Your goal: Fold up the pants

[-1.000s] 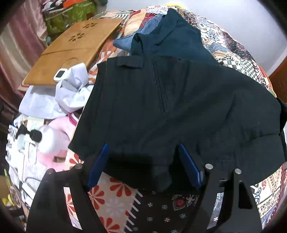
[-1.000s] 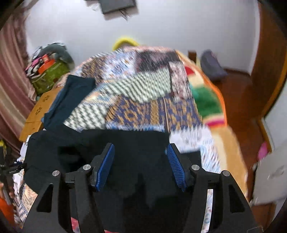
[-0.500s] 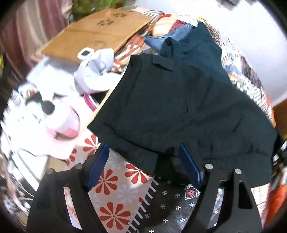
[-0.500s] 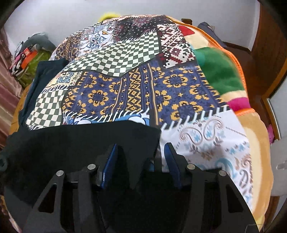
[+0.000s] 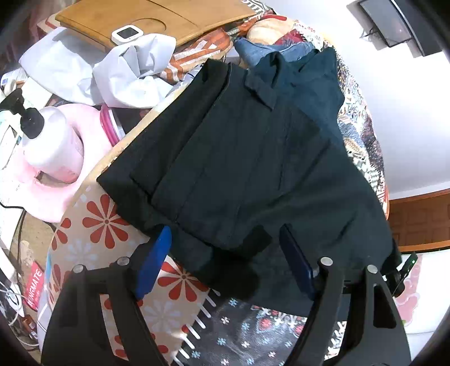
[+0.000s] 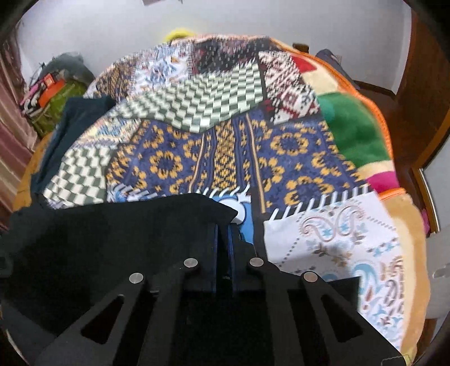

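Black pants (image 5: 239, 157) lie folded on the patterned bedspread (image 5: 121, 225) in the left wrist view. My left gripper (image 5: 227, 259) is open, its blue pads either side of the near edge of the pants, holding nothing. In the right wrist view my right gripper (image 6: 223, 233) is shut on the right edge of the black pants (image 6: 112, 239), which spread to the left over the quilt (image 6: 225, 146).
A dark teal garment (image 5: 309, 84) and blue jeans (image 5: 258, 50) lie beyond the pants. White cloth (image 5: 132, 73), a wooden board (image 5: 157, 17), a pink item with a white pump bottle (image 5: 47, 140) sit at the left bed edge. A wooden door (image 6: 422, 98) stands right.
My right gripper has closed from open onto the pants' edge. My left gripper stayed open and drew back a little, its view swinging left.
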Tool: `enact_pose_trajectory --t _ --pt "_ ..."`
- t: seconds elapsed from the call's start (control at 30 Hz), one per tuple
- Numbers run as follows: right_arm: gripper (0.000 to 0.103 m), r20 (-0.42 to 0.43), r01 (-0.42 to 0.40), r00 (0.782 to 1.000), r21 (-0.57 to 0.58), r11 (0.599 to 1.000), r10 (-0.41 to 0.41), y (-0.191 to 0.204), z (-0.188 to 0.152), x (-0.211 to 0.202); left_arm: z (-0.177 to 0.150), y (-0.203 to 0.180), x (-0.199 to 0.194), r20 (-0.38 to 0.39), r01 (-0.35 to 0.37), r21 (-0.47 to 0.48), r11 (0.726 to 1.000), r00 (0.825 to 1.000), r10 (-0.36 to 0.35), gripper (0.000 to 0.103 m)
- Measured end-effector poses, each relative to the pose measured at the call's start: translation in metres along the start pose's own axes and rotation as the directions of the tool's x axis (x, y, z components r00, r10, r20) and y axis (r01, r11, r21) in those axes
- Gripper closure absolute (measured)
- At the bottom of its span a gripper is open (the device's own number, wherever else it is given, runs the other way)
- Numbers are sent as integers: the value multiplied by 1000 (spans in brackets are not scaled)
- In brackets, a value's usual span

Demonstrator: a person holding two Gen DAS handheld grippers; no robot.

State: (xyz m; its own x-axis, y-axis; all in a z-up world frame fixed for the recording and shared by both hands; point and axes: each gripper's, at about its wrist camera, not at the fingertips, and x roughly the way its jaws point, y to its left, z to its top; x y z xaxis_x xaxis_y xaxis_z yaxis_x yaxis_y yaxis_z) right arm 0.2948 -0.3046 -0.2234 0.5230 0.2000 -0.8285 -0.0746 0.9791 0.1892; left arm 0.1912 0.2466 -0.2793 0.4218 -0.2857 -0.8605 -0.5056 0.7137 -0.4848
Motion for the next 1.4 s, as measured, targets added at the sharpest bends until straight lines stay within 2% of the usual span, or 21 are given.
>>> enact_pose_trajectory --t 0.2,0.37,0.43,0.5,0.53,0.57,0.67,0.7,0.77,0.9,0.97,1.07,1.1,1.17,1.23,1.33,1.4 --pt "97 39 1 999 -35 999 0 2 5 -24 -6 -10 -19 19 56 28 998 998 -57 29" --pt "97 74 -9 997 -40 999 12 8 10 -38 -1 1 22 -95 92 -67 994 991 -98 29" --pt "97 93 -18 995 -34 999 21 8 13 -47 0 2 29 -94 102 -79 992 990 -109 29" --pt "97 110 -16 994 -38 999 20 8 16 -59 4 -5 31 -63 62 -44 997 996 -65 34" --pt "97 116 -12 993 -41 999 17 9 17 -63 5 -8 30 -45 25 -26 999 999 -26 45" --pt "97 125 -7 992 -43 999 13 9 19 -68 6 -12 30 -24 -21 -1 1000 1000 21 61" --pt "97 149 -11 989 -34 999 16 5 23 -86 7 -27 24 43 -127 77 989 991 124 89" --pt "97 158 -11 987 -30 999 15 4 24 -92 6 -32 18 80 -160 103 982 985 152 89" --pt "98 171 -11 985 -25 1000 15 -1 26 -105 6 -39 4 144 -183 136 974 976 163 90" --pt "98 181 10 983 -24 1000 -5 -11 29 -124 4 -50 -38 259 -198 173 965 954 149 92" --pt "98 174 16 985 -22 1000 -12 -18 30 -131 8 -54 -55 287 -193 187 963 949 134 92" --pt "98 155 32 987 -15 999 -30 -27 29 -134 17 -54 -66 304 -196 185 963 943 134 92" --pt "101 149 39 988 -10 999 -37 -30 27 -134 18 -52 -69 308 -206 181 962 940 143 92" --pt "101 146 76 986 13 997 -77 -40 25 -134 21 -47 -67 306 -220 178 959 939 158 92" --pt "101 126 57 990 62 996 -64 -54 20 -129 21 -43 -56 269 -222 182 958 948 169 92" --pt "101 70 84 994 74 994 -89 -65 7 -114 14 -34 -30 204 -275 196 941 950 236 92" --pt "99 56 44 997 87 995 -49 -64 -7 -109 9 -26 -13 169 -293 195 936 950 262 92"
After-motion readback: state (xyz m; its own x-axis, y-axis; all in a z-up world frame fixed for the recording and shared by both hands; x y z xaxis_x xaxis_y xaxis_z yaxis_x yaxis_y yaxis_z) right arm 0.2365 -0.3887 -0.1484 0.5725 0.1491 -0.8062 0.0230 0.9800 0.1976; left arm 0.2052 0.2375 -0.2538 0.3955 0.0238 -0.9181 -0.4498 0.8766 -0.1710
